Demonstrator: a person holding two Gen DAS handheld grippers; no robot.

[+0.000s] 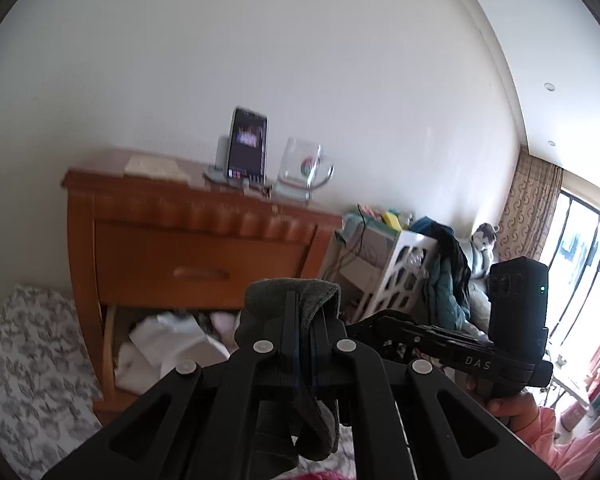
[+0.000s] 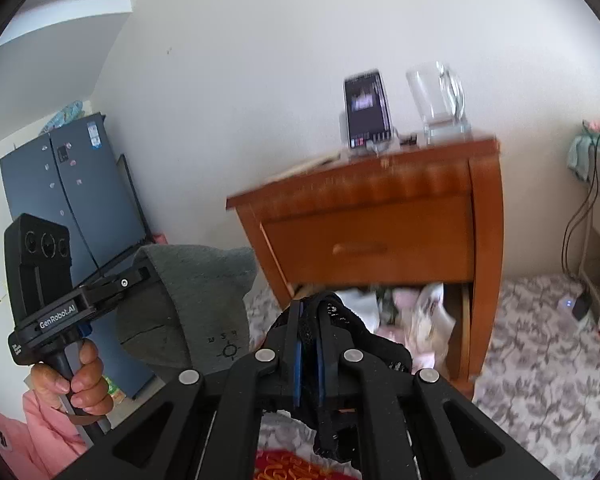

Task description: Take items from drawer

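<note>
Clearly, both grippers are clamped on soft clothing lifted out above the open bottom drawer.
The left gripper pinches a grey cloth, the right gripper a black lacy garment; both look light, limp and droopy, best pinched at a bunched fold.

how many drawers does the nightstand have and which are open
2. The upper drawer is shut, under the top. The lower drawer is pulled open, with clothes and bags inside. Any lower ones would be hidden behind the gripper.
</note>
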